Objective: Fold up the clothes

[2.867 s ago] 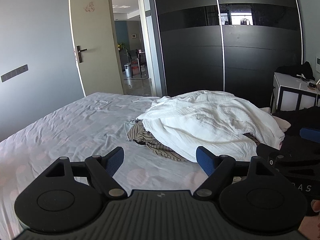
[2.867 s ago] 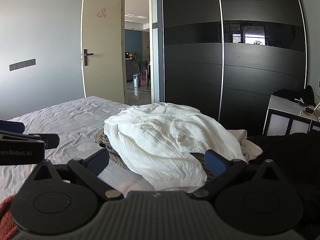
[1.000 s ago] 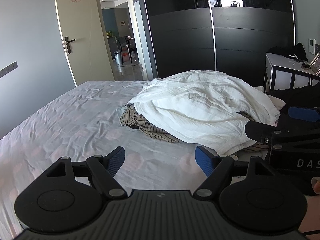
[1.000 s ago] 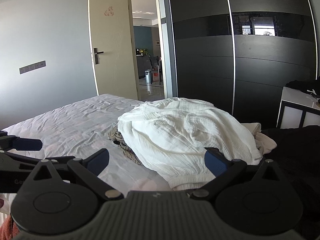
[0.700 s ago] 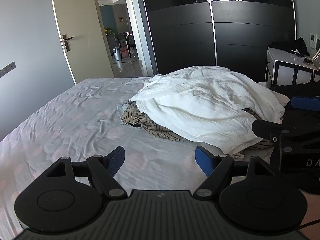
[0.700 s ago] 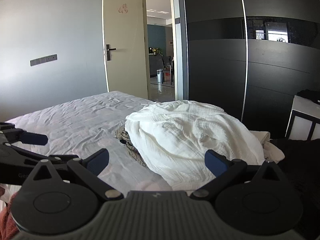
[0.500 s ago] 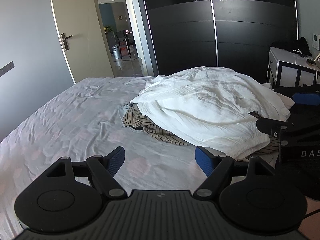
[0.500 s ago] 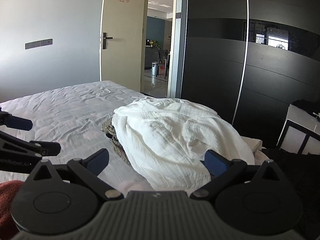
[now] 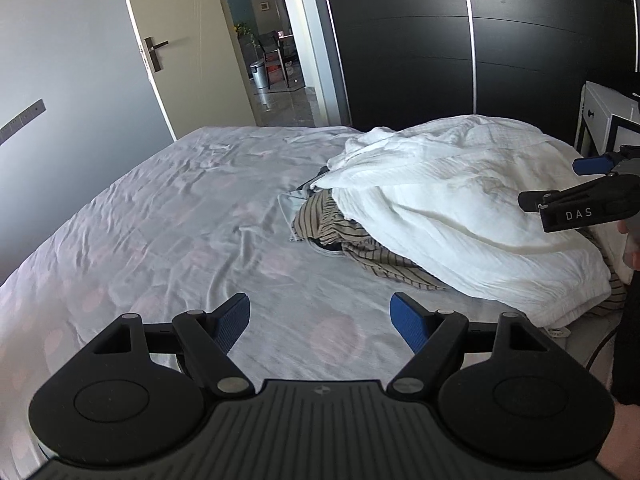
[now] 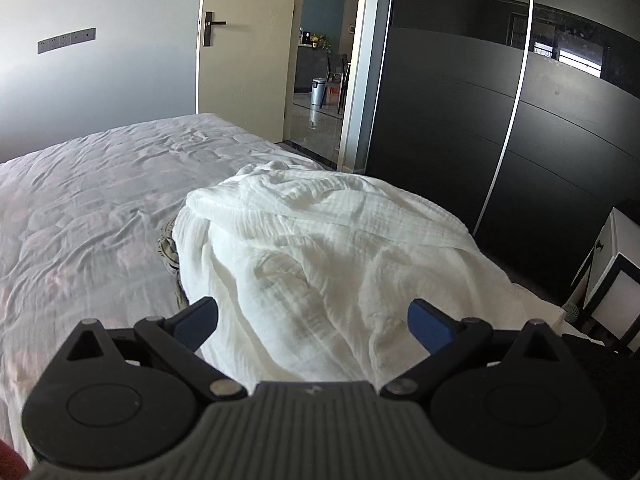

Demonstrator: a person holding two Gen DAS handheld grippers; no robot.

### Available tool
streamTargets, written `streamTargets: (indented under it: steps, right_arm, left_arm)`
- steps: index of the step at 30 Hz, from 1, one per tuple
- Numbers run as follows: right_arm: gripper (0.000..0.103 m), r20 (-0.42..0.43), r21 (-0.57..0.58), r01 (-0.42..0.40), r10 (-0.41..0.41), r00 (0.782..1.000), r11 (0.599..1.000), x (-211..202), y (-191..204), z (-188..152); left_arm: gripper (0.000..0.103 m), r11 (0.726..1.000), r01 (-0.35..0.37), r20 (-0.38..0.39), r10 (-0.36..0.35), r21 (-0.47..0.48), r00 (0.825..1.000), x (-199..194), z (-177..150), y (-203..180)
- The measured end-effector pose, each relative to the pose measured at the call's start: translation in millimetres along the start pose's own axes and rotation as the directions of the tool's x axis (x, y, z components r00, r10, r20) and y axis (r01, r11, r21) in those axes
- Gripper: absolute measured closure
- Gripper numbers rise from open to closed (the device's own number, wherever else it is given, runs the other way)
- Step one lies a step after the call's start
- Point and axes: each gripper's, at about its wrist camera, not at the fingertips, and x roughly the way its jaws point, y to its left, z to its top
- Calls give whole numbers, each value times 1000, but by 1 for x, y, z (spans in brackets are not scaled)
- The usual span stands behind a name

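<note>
While both jaws stand apart: nothing is held yet.
Right gripper: jaws wide apart, straddling the near slope of the white garment, just ahead of the tips.
Left gripper: jaws apart over bare bed sheet; white garment lies ahead and right, well apart.
Long axis: left to right across the right jaws.
Striped garment: under the white one's left edge.
Nearer: right gripper, likely first to grasp.

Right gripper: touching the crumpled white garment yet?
Apart. In the left wrist view, the right gripper hangs above the crumpled white garment, cloth visible beneath its fingers; jaws open.
</note>
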Motion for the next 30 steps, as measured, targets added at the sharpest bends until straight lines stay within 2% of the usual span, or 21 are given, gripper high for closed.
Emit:
streamTargets:
  steps: [3,11,17,22,24,25,27,30]
  right_arm:
    - [9,-20,-9,-4,4,1000,1000,29,1,11]
    - [11,-4,-66,25,-25,1000,998,82,8,40]
    - [11,27,-114,71,-68,997,991,116,6,57]
    - [13,33,-146,70,-66,997,987,146,2,69]
    - [43,26,-155,61,-57,998,986,150,3,73]
    - [50,22,-158,56,-53,998,986,151,4,76]
    - [89,27,-190,43,-38,999,981,148,8,80]
    - [97,73,-220,51,-35,997,974,133,12,91]
  left_arm:
    - [12,1000,-22,-10,22,-20,1000,10,4,13]
    - [12,997,-73,-53,71,-35,996,32,7,37]
    - [12,994,-105,-102,101,-37,990,46,-2,49]
    - [12,989,-140,-154,132,-44,979,53,-14,62]
    - [12,986,-158,-169,147,-57,975,52,-18,70]
    - [12,984,-167,-176,154,-64,972,51,-20,74]
    - [12,980,-184,-182,168,-78,969,46,-24,82]
    - [12,972,-216,-183,197,-94,963,32,-29,95]
